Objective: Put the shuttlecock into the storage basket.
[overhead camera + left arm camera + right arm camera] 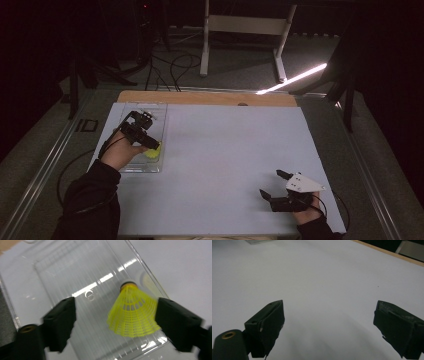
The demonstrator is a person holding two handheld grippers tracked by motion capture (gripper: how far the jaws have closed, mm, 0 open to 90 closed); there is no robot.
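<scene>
At the left of the high view, the yellow plastic mesh shuttlecock is seen lying in the clear plastic tray, between the spread left fingers, touching one. It could be knocked aside if they are lifted carelessly. The right fingers are spread, empty.

Yellow mesh-skirted plastic shuttlecock, orange band under white cork tip; clear ribbed plastic tray; pale blue-grey table mat; 2 black grippers, left gripper, right gripper.
</scene>
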